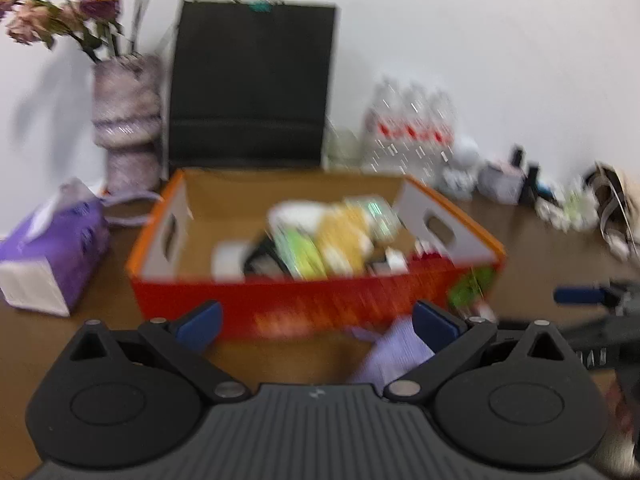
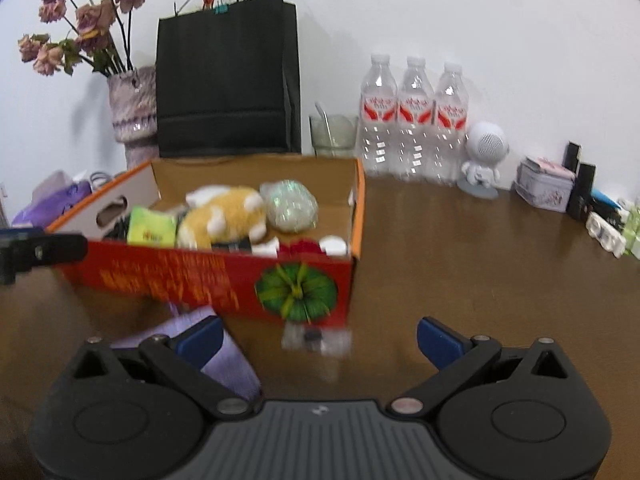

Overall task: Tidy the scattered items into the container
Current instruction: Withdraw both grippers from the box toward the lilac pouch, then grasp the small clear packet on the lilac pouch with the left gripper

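The red box (image 2: pixel 208 276) sits ahead of both my grippers on the brown desk (image 2: pixel 460 248), its long printed side facing me and its open top already holding a plush toy (image 2: pixel 224 216), a green packet (image 2: pixel 150 232) and a glittery ball (image 2: pixel 290 204). It is the container, and it lies straight beyond my left jaws and ahead-left of my right ones.

Next in size is the lilac pad (image 2: pixel 224 352), flat on the desk just before the box's near wall. From my right gripper (image 2: pixel 318 340) it lies under and beside the left fingertip, its long axis running away toward the box; from my left gripper (image 1: pixel 318 322) it lies at the right fingertip.

Smallest is a clear little packet with a dark spot (image 2: pixel 316 340), blurred, lying almost midway between my right jaws, close under the box's green emblem. I judge this the right hand's next pick, since the right is plainly nearer.

Both sets of jaws stand wide and hold nothing. Each gripper is held low and level, pointing forward at the box, the left one blurred.
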`<state>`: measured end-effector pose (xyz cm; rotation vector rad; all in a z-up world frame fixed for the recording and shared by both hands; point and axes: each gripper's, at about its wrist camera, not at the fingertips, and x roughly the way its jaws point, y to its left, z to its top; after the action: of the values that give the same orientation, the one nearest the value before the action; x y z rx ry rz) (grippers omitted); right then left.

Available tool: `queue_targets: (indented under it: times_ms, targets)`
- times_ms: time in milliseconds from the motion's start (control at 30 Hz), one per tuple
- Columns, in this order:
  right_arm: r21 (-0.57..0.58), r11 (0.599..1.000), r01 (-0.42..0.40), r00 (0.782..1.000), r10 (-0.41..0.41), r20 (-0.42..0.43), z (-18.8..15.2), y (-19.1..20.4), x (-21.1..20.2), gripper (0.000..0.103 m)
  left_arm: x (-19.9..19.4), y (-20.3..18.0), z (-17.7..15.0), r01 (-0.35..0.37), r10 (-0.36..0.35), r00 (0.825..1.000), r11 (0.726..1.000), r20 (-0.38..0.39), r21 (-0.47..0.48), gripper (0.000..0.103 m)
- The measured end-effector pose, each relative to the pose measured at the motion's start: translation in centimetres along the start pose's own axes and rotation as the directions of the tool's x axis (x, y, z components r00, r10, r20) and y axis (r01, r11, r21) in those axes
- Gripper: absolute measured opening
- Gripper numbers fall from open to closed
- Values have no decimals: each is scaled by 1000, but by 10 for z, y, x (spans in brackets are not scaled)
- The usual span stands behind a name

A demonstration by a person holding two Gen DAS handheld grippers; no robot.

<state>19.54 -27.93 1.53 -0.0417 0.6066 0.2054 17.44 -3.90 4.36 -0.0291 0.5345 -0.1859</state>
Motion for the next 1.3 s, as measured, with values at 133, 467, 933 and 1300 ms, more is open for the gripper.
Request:
queue_targets:
  times_ms: [133,467,933,1300]
  targets:
    - [28,1000,4,1000,-4,-14,-19,-6,-5,103,1,-24,-23,26,-23,999,997,-29,79,100]
    - [44,999,-17,1000,17,4,-32,-9,-7,103,19,-37,-44,99,-87,989,990,-115,98,51]
    - [47,999,12,1000,-12,-10,-11,-9,34,101,22,-24,-40,102,-96,990,993,-99,57,16]
    - [8,1000,-23,999,23,-31,-9,0,47,23,26,5,-30,47,-52,996,997,-76,-60,16]
